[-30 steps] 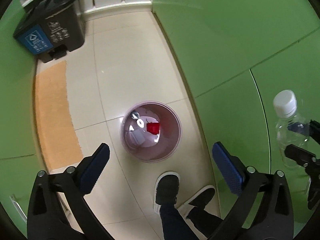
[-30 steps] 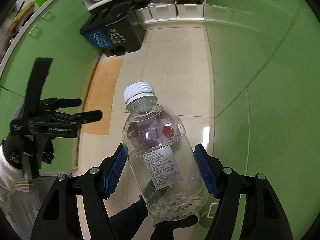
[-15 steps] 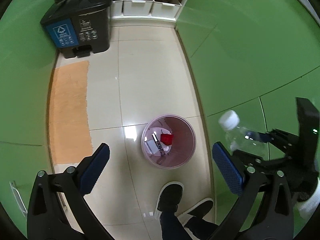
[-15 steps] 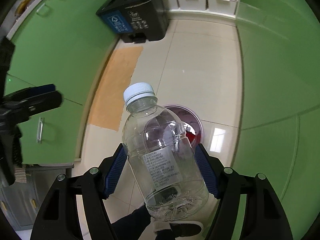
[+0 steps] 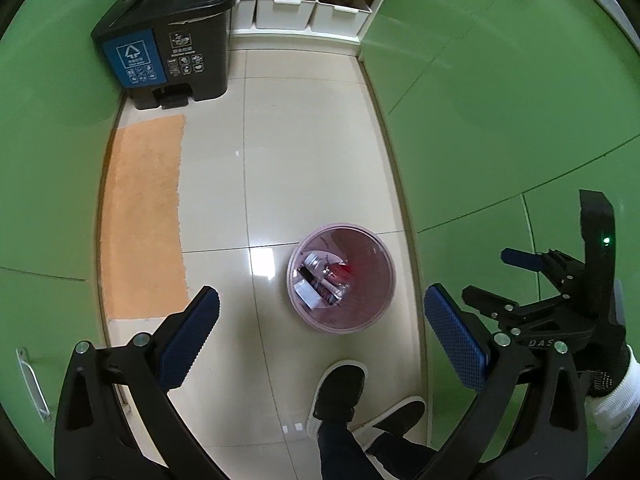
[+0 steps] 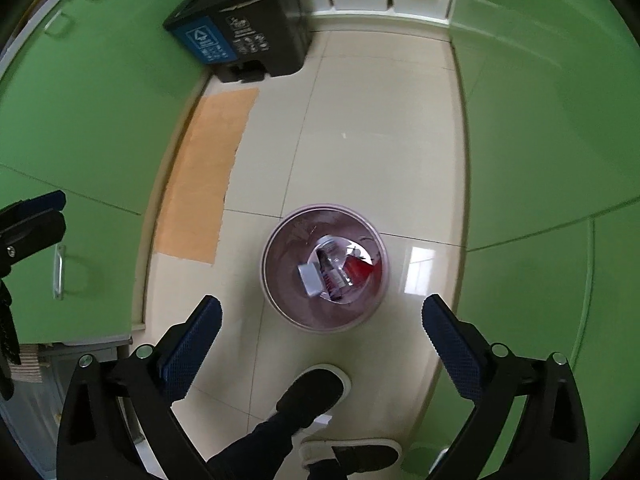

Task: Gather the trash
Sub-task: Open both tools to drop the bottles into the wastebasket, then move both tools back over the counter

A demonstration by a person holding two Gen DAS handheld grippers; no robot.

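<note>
A round pink waste bin [image 5: 372, 276] [image 6: 280, 308] stands on the tiled floor, below both grippers. A clear plastic bottle [image 5: 336, 278] [image 6: 334, 262] lies inside it among a red scrap [image 6: 358, 268] and a small white box [image 6: 310, 278]. My right gripper [image 6: 322, 306] points straight down over the bin; its jaws are opening and nothing is between them. It also shows at the right of the left wrist view as the right gripper [image 5: 490, 274]. My left gripper [image 5: 320, 300] hangs open and empty beside the bin, and shows as the left gripper [image 6: 52, 210] at the left edge.
A black pedal bin [image 5: 168, 52] with a blue recycling label stands at the far end. An orange mat [image 5: 144, 216] lies along the left cabinets. White storage boxes [image 5: 284, 8] sit on a low shelf. Green cabinet fronts flank the aisle. The person's shoes [image 5: 340, 392] stand just behind the pink bin.
The bottle that sat between my right gripper's jaws has dropped into the pink bin, and those jaws have spread wide. The left gripper shifted sideways earlier, then stayed put.
</note>
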